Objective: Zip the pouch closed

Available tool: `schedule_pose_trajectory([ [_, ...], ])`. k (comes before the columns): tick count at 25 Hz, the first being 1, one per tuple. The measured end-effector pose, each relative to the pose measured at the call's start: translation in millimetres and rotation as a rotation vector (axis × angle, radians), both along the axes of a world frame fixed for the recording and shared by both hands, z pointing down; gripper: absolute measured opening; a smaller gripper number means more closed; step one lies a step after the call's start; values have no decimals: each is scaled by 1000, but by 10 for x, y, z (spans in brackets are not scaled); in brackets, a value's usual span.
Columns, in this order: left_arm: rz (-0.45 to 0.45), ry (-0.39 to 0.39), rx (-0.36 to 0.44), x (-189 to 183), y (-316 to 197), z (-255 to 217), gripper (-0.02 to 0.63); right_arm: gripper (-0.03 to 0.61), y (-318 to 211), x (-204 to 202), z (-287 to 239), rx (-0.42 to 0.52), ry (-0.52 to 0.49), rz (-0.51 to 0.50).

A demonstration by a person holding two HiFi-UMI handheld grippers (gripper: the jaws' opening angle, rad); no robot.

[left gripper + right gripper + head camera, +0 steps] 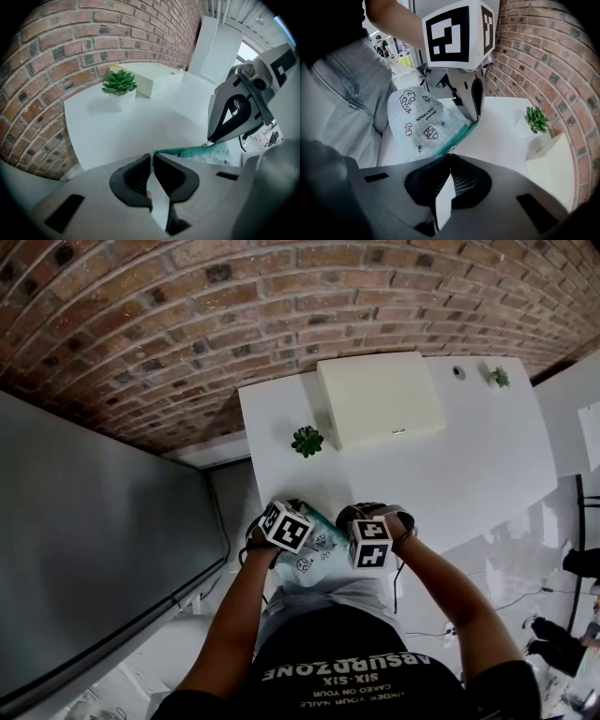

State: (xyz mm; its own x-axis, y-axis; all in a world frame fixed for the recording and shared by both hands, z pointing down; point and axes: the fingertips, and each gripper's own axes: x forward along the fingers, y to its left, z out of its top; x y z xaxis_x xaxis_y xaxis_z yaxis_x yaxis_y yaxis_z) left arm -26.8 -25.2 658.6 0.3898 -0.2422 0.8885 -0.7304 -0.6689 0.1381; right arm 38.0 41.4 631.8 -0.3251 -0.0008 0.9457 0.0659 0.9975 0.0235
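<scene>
The pouch [314, 554] is pale with small cartoon prints and a teal zip band, and lies at the near edge of the white table [469, 465] between my two grippers. My left gripper [286, 526] is shut on the pouch's end, where the teal band [187, 151] runs into its tips [152, 157]. My right gripper [370, 542] stands close beside it, pointing steeply down. Its jaws [449, 158] are shut at the zip line on the small zipper pull [451, 149]. In the right gripper view the pouch [422, 124] stretches between both grippers.
A small potted succulent [307, 441] stands just beyond the grippers, with a cream box [380, 399] behind it. Another little plant [498, 378] sits at the far right corner. A brick wall [56, 56] runs along the table's far side. My lap is under the pouch's near side.
</scene>
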Motion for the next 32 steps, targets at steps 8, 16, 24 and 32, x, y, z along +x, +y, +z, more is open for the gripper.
schedule_pose_trajectory([
  [8,3,-3,1,4,3,-5,29,0,11,8,-24,0,14,-9],
  [16,2,0,1,3,4,-3,29,0,48,58,-7,-12,24,-11],
  [24,0,3,5,5,-3,-10,29,0,45,55,-31,-25,16,-5],
  [32,2,2,4,0,7,-11,29,0,59,44,-61,-13,20,-27],
])
